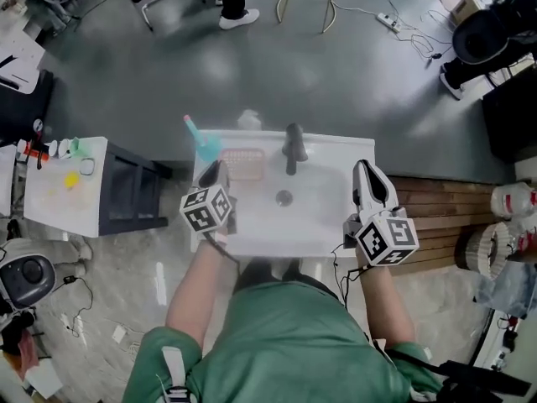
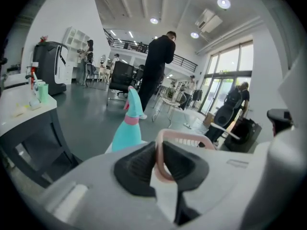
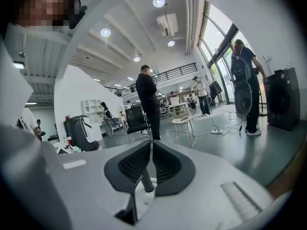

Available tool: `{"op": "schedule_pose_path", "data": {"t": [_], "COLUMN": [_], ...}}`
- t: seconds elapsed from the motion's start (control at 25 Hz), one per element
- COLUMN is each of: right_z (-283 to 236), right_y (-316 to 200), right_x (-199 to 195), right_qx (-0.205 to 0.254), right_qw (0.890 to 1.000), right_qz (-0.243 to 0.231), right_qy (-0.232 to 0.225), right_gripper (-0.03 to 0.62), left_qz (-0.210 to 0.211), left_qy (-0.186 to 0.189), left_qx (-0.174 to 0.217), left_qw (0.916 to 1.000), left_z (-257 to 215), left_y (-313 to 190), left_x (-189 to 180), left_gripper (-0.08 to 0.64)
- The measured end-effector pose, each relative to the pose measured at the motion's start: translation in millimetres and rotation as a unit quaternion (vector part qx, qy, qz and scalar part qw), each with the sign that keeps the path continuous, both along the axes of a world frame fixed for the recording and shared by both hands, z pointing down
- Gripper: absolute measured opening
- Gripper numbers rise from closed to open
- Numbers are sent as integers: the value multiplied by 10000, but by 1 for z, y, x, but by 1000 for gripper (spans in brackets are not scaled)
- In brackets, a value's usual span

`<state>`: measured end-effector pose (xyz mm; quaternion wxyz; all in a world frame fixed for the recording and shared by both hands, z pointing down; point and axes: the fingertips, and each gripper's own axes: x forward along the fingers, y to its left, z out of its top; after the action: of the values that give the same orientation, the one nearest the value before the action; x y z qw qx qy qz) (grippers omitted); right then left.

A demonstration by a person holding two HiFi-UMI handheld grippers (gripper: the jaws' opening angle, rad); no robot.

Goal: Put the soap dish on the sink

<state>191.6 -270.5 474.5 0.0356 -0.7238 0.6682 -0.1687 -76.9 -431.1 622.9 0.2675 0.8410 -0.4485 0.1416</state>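
The pink soap dish is at the back left corner of the white sink, whether resting on it or just above it I cannot tell. My left gripper reaches it from the near side. In the left gripper view the dark pads are shut on the near rim of the soap dish, with the gripper pinching the pink edge. My right gripper hovers over the sink's right edge. Seen from its own camera, the right gripper has its pads together with nothing between them.
A black faucet stands at the sink's back middle, with the drain in front of it. A teal spray bottle stands just left of the dish. A white side table is at the left and wooden slats at the right.
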Motion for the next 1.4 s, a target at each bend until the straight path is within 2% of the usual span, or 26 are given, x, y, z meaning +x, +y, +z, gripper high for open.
{"op": "schedule_pose_path", "data": {"t": [0.36, 0.76, 0.96, 1.24, 1.4], "right_z": [11, 26, 30, 32, 31], "right_y": [-11, -6, -2, 7, 12], "right_x": [16, 25, 25, 21, 19], "right_qx": [-273, -551, -602, -607, -580], "right_qw": [9975, 9928, 9915, 9914, 9920], "right_qz": [651, 1053, 1140, 1154, 1116], "right_qy": [92, 155, 159, 147, 105], "right_gripper": [17, 17, 17, 17, 17], "left_qz": [249, 360, 272, 122, 132], "left_qy": [-203, -524, -645, -597, -556], "left_qx": [-489, -799, -899, -1059, -996], "left_qw": [9983, 9948, 9935, 9925, 9934], "left_z": [62, 110, 124, 132, 126], "left_y": [-41, -62, -67, -67, -65], "left_x": [30, 52, 54, 56, 56], "left_gripper": [46, 46, 49, 54, 107]}}
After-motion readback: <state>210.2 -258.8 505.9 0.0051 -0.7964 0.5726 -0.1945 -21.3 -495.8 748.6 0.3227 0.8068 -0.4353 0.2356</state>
